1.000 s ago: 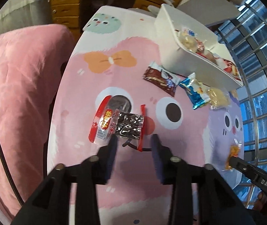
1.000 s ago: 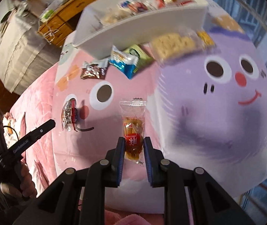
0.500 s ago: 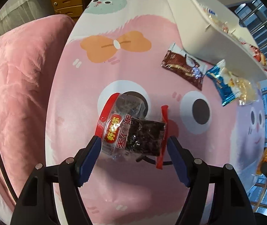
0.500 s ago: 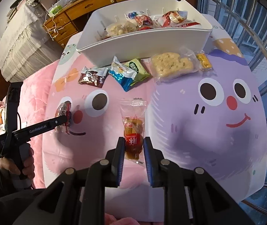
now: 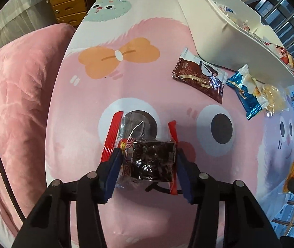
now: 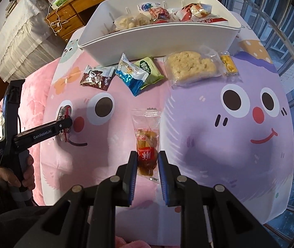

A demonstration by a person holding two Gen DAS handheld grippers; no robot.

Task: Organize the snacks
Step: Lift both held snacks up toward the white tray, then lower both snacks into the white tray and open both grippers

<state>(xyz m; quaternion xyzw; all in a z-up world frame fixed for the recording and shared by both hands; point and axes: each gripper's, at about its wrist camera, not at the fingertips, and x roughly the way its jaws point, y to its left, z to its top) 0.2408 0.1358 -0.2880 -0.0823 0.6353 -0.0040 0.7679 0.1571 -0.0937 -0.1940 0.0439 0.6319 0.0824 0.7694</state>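
Note:
My left gripper (image 5: 146,157) is shut on a clear, red-edged packet with a dark snack inside (image 5: 152,161), low over the pink cartoon tablecloth (image 5: 126,72). It also shows in the right wrist view (image 6: 64,124). My right gripper (image 6: 147,163) is shut on a clear packet of orange-brown snack (image 6: 147,144), whose top end lies on the cloth. A white bin (image 6: 157,39) holding several wrapped snacks stands at the far side, and also shows in the left wrist view (image 5: 219,35).
In front of the bin lie a brown wrapper (image 6: 96,78), a blue packet (image 6: 132,76), a green packet (image 6: 149,70), a pale rice cake packet (image 6: 192,66) and a small yellow packet (image 6: 228,65). A pink cushion (image 5: 17,103) lies left. Window bars (image 6: 291,31) stand right.
My left gripper has moved forward over the dark snack packet and closed its jaws on its sides. My right gripper stays shut on the orange snack packet and has risen slightly.

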